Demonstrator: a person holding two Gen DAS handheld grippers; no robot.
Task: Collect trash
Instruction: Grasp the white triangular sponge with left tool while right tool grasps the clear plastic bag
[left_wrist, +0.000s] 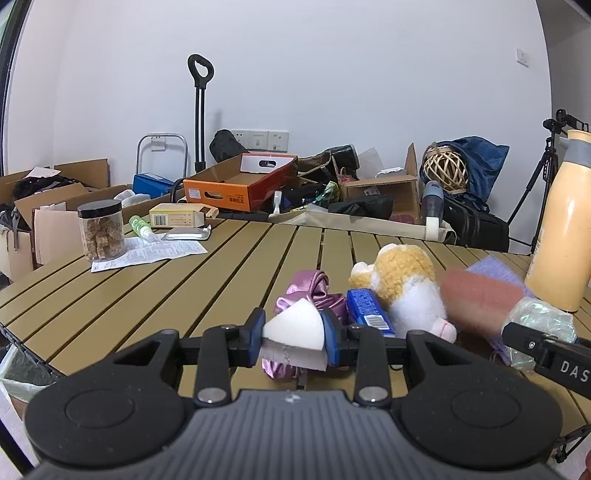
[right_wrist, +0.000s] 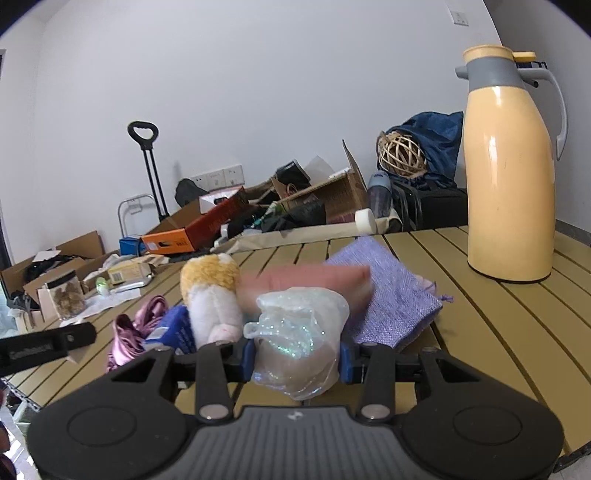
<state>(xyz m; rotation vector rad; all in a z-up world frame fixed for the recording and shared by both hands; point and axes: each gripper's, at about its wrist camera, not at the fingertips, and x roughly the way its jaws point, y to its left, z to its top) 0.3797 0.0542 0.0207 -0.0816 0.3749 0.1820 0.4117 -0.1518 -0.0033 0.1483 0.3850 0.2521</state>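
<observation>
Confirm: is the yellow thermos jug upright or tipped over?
Upright. The thermos jug stands on its base on the slatted table, lid and spout on top.

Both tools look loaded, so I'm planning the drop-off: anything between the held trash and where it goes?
No bin shows clearly in either view, so the path cannot be judged. Left tool grips a white wedge; right tool grips crumpled clear plastic.

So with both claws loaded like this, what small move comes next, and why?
Probably carry both loads off the slatted tan table toward a bin. The left claw is shut on a white foam wedge, the right claw on a crumpled iridescent plastic wrapper; neither can take more.
</observation>
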